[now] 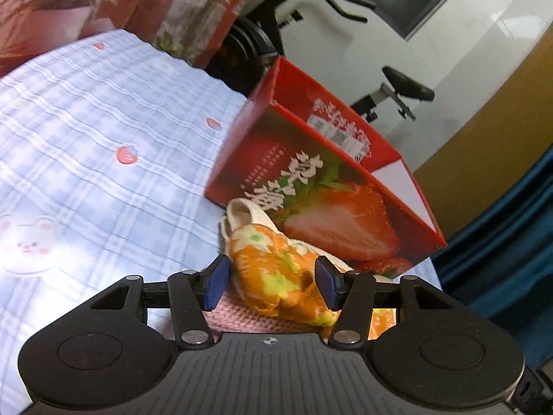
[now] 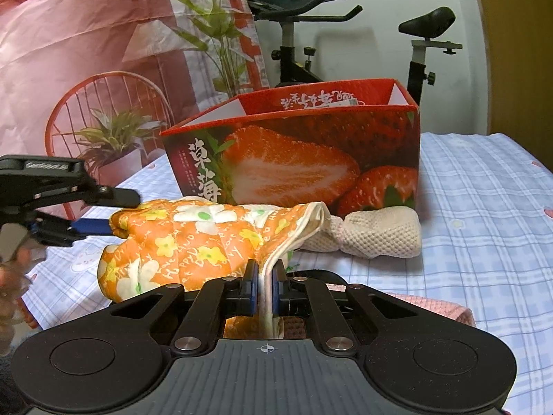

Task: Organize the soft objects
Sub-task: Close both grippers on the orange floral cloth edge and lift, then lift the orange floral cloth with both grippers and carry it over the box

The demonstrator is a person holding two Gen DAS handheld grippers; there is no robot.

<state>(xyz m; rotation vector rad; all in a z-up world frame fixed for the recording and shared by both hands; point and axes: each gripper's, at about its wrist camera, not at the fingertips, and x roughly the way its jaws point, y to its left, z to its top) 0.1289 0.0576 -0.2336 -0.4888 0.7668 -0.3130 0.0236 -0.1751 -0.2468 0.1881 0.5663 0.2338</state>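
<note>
An orange flowered oven mitt (image 2: 193,242) lies in front of a red strawberry box (image 2: 311,159) on the blue checked cloth. My right gripper (image 2: 264,276) is shut on the mitt's cream cuff edge. My left gripper (image 1: 271,282) is open, its blue pads on either side of the mitt's other end (image 1: 276,276); it also shows at the left of the right wrist view (image 2: 100,214). A cream knitted piece (image 2: 376,233) lies by the box. A pink knitted cloth (image 2: 432,306) lies under the mitt.
The box (image 1: 331,180) is open at the top and stands near the bed's far edge. An exercise bike (image 2: 345,45) stands behind it. A pink printed backdrop with plants (image 2: 103,52) hangs at the left.
</note>
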